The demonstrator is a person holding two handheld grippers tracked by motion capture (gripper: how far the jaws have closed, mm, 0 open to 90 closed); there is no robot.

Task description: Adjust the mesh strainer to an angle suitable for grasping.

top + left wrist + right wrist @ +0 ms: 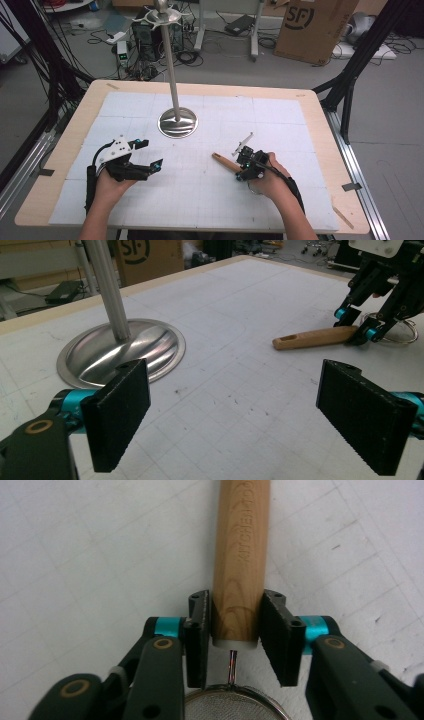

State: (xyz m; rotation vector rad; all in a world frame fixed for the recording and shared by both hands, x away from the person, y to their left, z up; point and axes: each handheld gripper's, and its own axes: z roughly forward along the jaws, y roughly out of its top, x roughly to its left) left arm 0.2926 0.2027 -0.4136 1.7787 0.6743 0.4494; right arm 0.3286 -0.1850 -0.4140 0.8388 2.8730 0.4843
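Observation:
A small mesh strainer with a wooden handle (222, 161) lies on the white mat right of centre. My right gripper (243, 167) is shut on the handle (240, 555) near its lower end, one pad pressed on each side. The mesh bowl (235, 705) sits just behind the jaws, and its wire rim (402, 332) rests on the mat. My left gripper (151, 153) hovers at the left of the mat, jaws wide open and holding nothing (235, 415). It faces the handle (312, 337) and the right gripper (357, 327) from some distance.
A metal stand with a round shiny base (178, 122) and a tall pole (170, 55) rises at the mat's back centre, close to the left gripper's left jaw (120, 355). The wooden table edge (345, 165) borders the mat. A cardboard box (312, 25) stands on the floor beyond.

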